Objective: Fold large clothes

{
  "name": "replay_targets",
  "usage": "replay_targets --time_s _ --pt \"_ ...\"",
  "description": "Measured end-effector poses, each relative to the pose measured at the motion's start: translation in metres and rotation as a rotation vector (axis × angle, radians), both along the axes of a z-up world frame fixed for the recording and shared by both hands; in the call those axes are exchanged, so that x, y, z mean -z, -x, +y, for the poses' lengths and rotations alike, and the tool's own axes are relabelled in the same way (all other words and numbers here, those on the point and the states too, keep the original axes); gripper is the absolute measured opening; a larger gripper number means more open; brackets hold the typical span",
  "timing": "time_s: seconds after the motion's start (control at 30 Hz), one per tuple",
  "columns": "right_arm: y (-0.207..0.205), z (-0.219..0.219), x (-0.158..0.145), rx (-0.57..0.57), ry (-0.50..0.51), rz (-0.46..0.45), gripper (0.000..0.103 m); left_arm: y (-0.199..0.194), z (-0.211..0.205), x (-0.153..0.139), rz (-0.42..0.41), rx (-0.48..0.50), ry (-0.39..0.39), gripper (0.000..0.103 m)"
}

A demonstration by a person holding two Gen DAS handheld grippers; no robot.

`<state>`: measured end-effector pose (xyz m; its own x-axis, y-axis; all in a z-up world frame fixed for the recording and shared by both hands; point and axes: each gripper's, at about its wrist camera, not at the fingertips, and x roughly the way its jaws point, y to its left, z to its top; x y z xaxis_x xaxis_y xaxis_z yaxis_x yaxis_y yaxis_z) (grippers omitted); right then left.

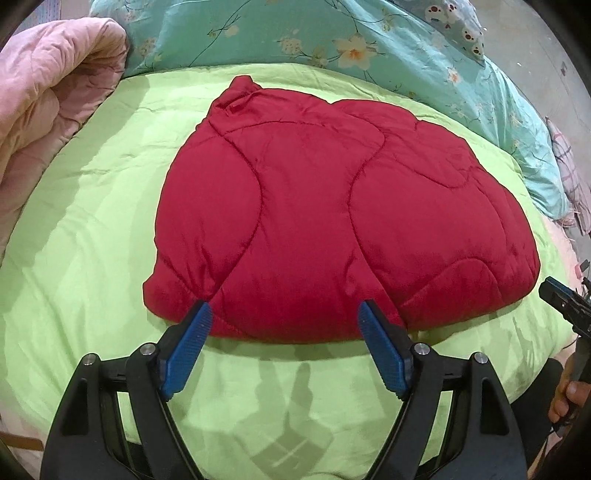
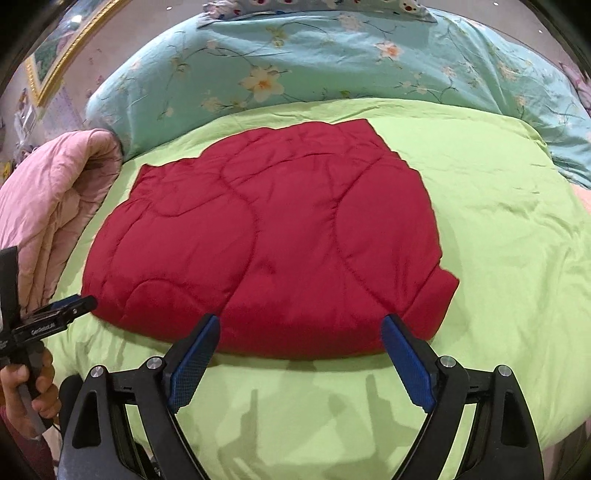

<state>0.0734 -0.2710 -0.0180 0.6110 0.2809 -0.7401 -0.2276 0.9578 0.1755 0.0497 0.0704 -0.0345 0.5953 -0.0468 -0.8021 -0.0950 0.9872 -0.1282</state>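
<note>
a puffy red quilted garment [image 1: 332,206] lies folded on a green bedcover [image 1: 81,229]; likely soft, light, slippery; left gripper [image 1: 282,314] and right gripper [image 2: 301,326] both gape empty; best pinched at its thick near edge.

Left wrist view: we look forward and steeply down along our left gripper [image 1: 284,314], close above the near edge of the red quilted garment [image 1: 332,206] on the green sheet [image 1: 92,229].
Right wrist view: we look down the same way along our right gripper [image 2: 301,325], just as near, set a little to the right.
Facing: both views point toward the floral bedding [image 1: 295,33] at the far side.
Shared: garment, sheet, pink quilt [image 2: 48,199] at left.
Cross-sight: each view catches the other gripper at its edge.
</note>
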Motion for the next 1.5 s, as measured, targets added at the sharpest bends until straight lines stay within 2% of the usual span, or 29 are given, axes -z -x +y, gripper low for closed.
replay_targets --time_s 0.3,0.63,0.93,1.0,1.1,1.23,1.5 --pt "0.017 0.018 0.002 -0.061 0.004 -0.003 0.091 0.012 -0.005 0.002 -0.003 -0.003 -0.005 0.082" --pt "0.019 0.026 0.007 -0.076 -0.005 0.006 0.091 0.016 -0.010 -0.006 -0.030 -0.001 -0.011 0.082" --pt "-0.018 0.018 0.013 -0.019 -0.022 0.000 0.090 -0.008 0.000 -0.024 -0.095 -0.022 0.011 0.082" --pt "-0.027 0.018 0.013 -0.009 -0.005 -0.009 0.090 -0.021 0.002 -0.016 -0.067 -0.032 -0.004 0.082" --pt "-0.040 0.019 0.021 0.004 0.034 0.013 0.090 -0.038 0.005 0.007 0.010 -0.031 0.015 0.082" --pt "-0.050 0.023 0.034 -0.005 0.085 0.025 0.092 -0.037 0.003 0.012 0.000 -0.030 0.010 0.083" --pt "-0.037 0.021 0.020 -0.001 0.035 0.008 0.091 -0.026 0.002 0.005 -0.013 -0.023 0.010 0.082"
